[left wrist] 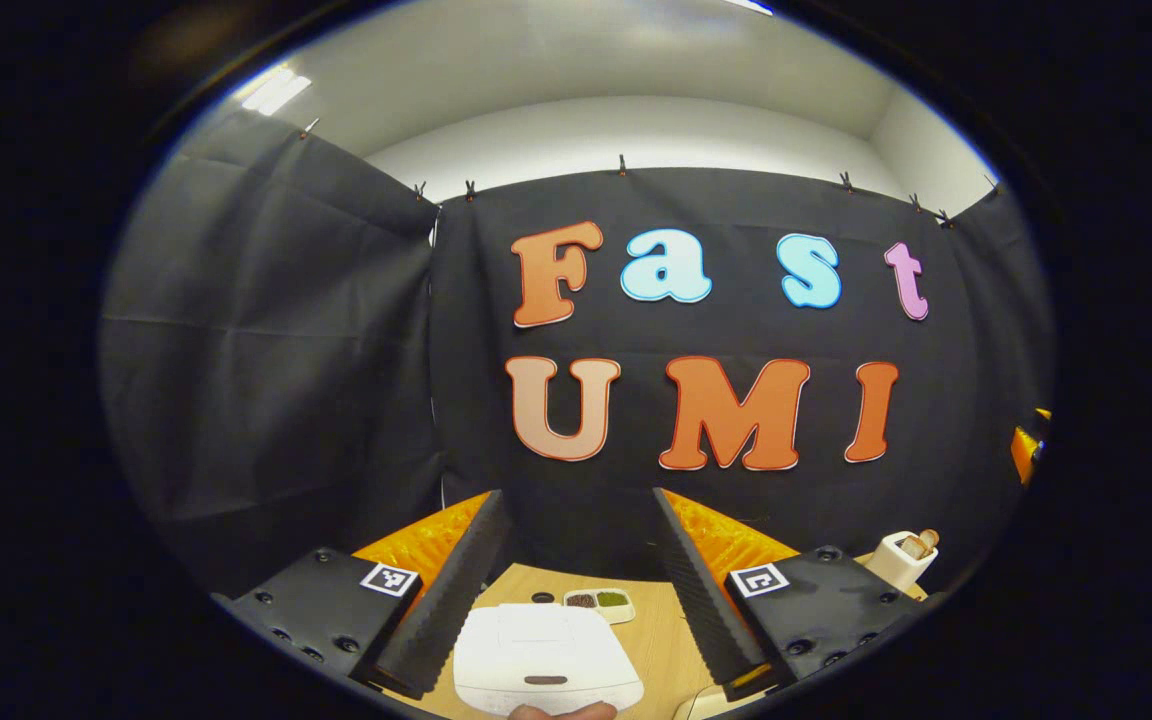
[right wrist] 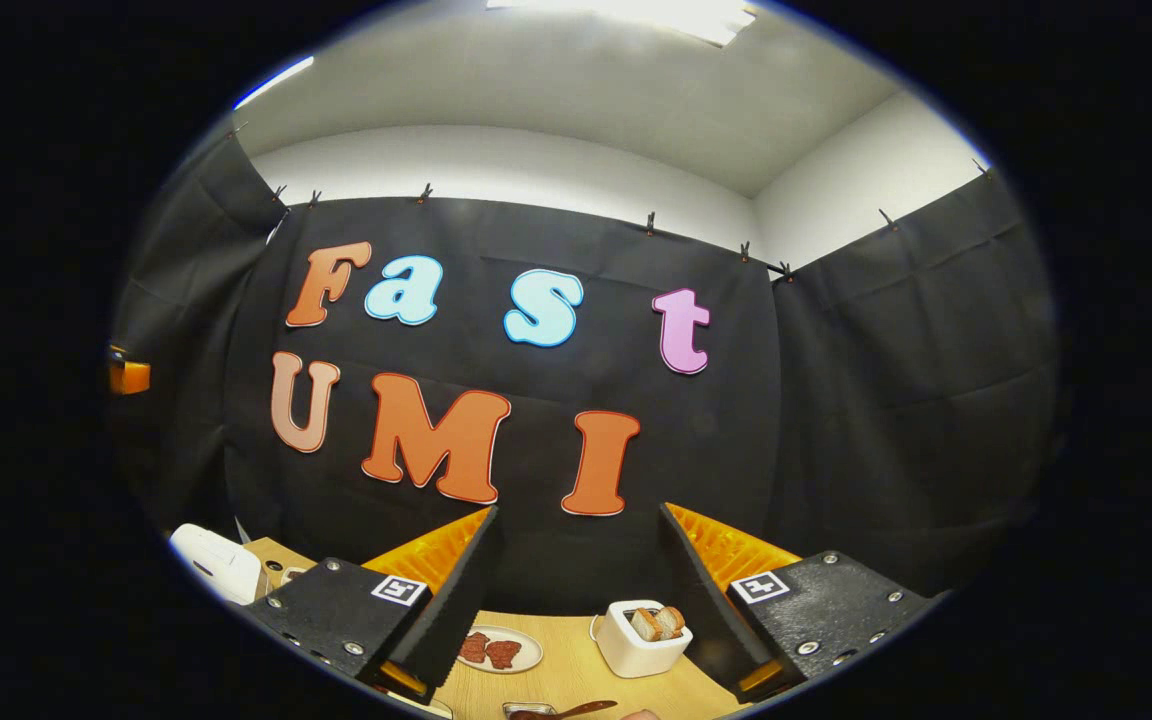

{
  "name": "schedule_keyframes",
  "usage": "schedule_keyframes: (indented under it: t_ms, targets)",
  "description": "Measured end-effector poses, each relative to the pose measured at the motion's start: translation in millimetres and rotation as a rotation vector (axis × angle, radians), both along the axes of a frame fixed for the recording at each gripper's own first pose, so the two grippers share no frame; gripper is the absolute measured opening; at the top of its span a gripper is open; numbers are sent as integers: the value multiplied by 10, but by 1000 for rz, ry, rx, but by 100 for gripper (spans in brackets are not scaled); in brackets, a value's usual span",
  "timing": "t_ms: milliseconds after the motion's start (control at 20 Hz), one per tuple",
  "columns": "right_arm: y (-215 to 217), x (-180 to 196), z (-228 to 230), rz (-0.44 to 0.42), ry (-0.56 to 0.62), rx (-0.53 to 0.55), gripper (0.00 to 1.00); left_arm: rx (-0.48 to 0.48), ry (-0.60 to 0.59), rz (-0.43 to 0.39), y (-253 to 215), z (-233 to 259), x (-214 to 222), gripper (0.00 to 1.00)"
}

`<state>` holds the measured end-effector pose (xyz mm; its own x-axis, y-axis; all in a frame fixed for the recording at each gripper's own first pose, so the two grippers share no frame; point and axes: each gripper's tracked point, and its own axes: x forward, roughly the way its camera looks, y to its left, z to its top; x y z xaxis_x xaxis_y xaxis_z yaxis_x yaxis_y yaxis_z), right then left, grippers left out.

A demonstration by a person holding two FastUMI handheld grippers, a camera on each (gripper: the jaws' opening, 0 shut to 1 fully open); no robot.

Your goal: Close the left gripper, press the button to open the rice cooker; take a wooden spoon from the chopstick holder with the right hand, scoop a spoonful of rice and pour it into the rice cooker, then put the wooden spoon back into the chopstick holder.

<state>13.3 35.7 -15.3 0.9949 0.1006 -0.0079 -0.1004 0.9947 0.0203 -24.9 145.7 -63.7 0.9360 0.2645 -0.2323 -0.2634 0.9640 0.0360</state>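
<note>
Hovering with fingers apart, the left claw (left wrist: 576, 590) frames the closed rice cooker (left wrist: 546, 660) at 6 o'clock — button unpressed. The right claw (right wrist: 576, 610), likewise spread, faces the chopstick holder (right wrist: 641, 640) on the worktop (right wrist: 576, 670) — everything remains undone.

Your left gripper (left wrist: 576, 590) stands open above the rice cooker (left wrist: 546, 660), lower centre. The chopstick holder (right wrist: 641, 637) blocks lower centre between your right fingers.
</note>
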Motion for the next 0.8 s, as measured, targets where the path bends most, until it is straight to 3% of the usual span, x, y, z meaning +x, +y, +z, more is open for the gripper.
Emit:
schedule_keyframes:
  t_ms: [150, 350, 400, 450, 500, 650, 700, 750, 800]
  targets:
    - [-50, -14, -79, -20, 16, -12, 95, -27, 67, 1, 87, -215, 57, 99]
    - [-147, -70, -181, -59, 39, -36, 95, -67, 217, 55, 294, -661, 80, 46]
    - [-174, -73, -211, -68, 48, -38, 95, -100, 272, 58, 291, -821, 57, 18]
    - [-204, -89, -249, -79, 60, -40, 95, -145, 330, 58, 267, -981, 26, 10]
    - [-245, -103, -277, -91, 72, -42, 95, -193, 391, 49, 254, -1158, 5, 6]
    - [-353, -149, -348, -131, 97, -43, 95, -296, 561, 46, 238, -1624, -19, 5]
    - [-382, -172, -369, -143, 103, -43, 95, -323, 612, 45, 218, -1762, -82, 12]
    - [-410, -190, -383, -154, 109, -42, 95, -349, 661, 47, 211, -1882, -125, 5]
    - [-422, -202, -408, -162, 116, -41, 95, -373, 722, 54, 221, -2077, -171, 6]
